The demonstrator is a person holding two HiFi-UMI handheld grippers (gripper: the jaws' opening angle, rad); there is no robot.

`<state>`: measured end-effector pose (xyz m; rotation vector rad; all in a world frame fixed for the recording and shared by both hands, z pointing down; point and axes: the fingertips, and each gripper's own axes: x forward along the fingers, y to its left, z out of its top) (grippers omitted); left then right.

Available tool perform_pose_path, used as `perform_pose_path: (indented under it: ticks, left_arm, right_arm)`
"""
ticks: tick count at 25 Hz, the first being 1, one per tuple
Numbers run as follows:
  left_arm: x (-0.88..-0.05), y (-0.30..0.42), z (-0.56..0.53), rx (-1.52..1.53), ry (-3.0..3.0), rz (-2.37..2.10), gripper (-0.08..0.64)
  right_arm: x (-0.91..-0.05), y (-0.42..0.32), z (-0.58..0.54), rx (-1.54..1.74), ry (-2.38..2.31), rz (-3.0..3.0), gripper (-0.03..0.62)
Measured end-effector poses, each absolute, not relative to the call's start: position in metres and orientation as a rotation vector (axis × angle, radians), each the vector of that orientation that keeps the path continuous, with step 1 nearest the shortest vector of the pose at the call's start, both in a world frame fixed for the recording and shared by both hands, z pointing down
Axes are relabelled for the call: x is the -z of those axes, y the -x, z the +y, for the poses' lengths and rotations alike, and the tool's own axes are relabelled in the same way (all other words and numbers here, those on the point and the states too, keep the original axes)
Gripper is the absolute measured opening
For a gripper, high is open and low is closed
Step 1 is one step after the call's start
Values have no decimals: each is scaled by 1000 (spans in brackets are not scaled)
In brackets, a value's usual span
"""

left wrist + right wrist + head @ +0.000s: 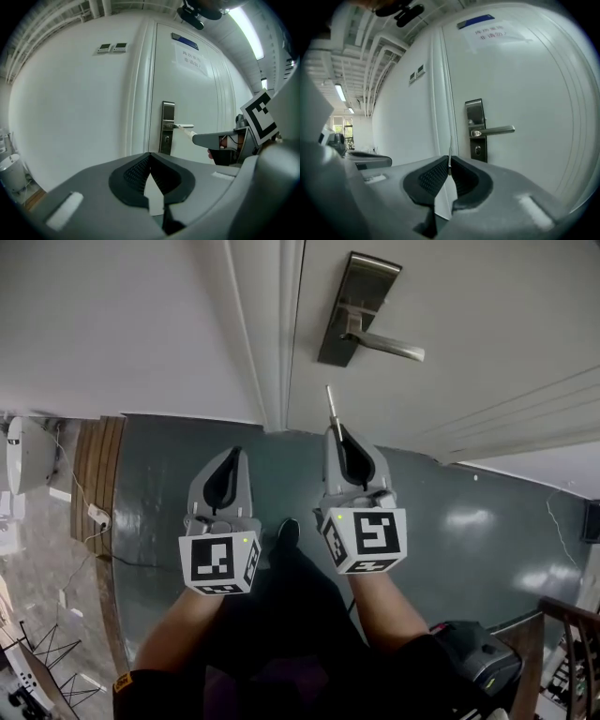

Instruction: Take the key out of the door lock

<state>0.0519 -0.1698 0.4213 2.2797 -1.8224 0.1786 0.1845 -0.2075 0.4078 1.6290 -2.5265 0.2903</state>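
The white door carries a steel lock plate with a lever handle. The keyhole under the handle is bare. My right gripper is shut on the key, whose thin metal blade sticks out past the fingertips towards the door, well short of the plate. In the right gripper view the key shows edge-on between the pads. My left gripper hangs beside it on the left, shut with nothing between its pads. The left gripper view shows the right gripper and the key in front of the lock plate.
The door frame and a white wall lie left of the door. Two wall switches sit high on that wall, and a paper notice is on the door. The person's shoe stands on dark floor; a black case sits lower right.
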Motion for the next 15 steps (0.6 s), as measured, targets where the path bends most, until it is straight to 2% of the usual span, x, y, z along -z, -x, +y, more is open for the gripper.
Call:
perform_pose_path:
  ticks: [6,15]
  left_arm:
    - [-394,-45,-150,-172,-2354,-1830,18]
    - [-386,-9,-108,-115,-2439,-1680,18]
  right_arm:
    - [-392,-173,-180,-164,-1664,-2499,15]
    - [-382,-141,-134,-143,-1806,-2419,15]
